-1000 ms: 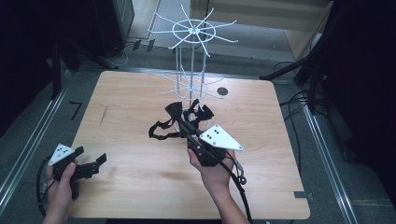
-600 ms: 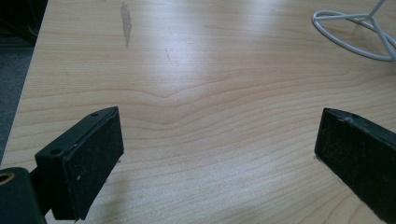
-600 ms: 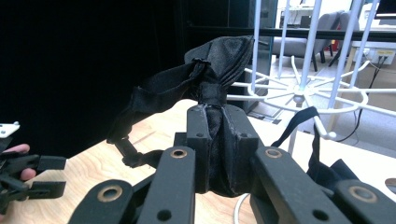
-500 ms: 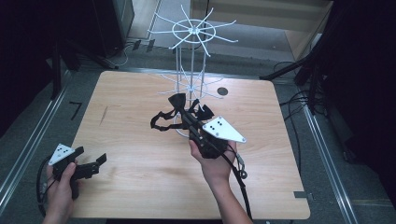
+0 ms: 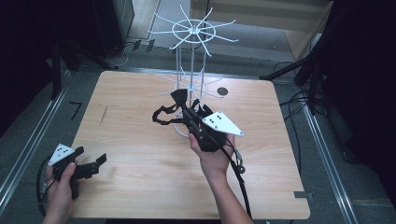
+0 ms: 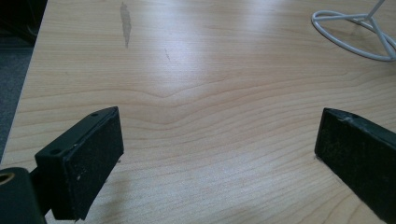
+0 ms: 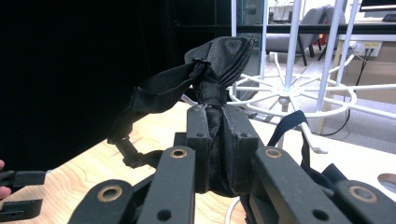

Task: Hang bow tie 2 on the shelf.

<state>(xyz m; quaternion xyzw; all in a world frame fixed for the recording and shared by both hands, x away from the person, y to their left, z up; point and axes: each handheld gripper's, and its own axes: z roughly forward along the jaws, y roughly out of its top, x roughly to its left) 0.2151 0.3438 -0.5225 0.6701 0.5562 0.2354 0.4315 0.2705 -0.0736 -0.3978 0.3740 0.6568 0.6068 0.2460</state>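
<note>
Black strappy garment (image 5: 180, 108) (pinched in right tongs (image 5: 190, 113)) carried nearer wire rack (image 5: 191, 60), left tongs (image 5: 93, 164) spread, unmoved

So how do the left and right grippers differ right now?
The left gripper has its jaws wide open with nothing between them; the right gripper is shut on a black strappy garment. The left sits low at the table's near corner; the right is held up by the white wire rack. Both carry a grey three-cornered plate.
</note>
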